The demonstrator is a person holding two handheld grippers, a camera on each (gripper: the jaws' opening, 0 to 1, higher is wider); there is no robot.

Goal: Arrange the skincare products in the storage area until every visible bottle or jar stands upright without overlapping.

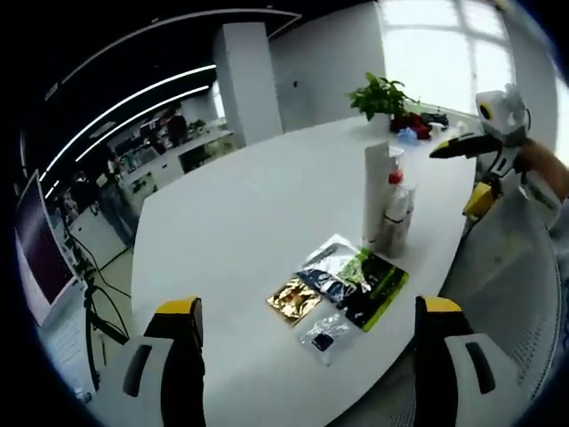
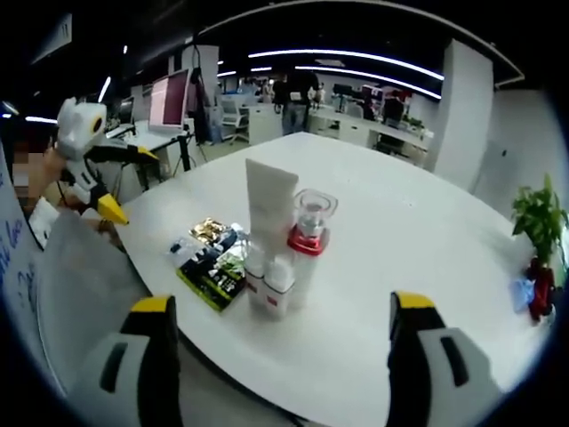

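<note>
i'm holding both grippers (image 1: pixel 307 356) (image 2: pixel 280 356) open and empty. the bottles (image 2: pixel 280 258) are standing upright dead ahead of my right one, nearer it.

An open-plan office: desks (image 2: pixel 356 124), monitors (image 2: pixel 169 100), strip ceiling lights (image 2: pixel 356 60).

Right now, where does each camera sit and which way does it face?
Left gripper view: rides the left hand-held gripper, open, facing the bottles and sachets; a sleeve and the right hand-held gripper at right.
Right gripper view: rides the right hand-held gripper, open, facing them from the opposite side.
Shared: bottles, sachets, white table, plant.
</note>
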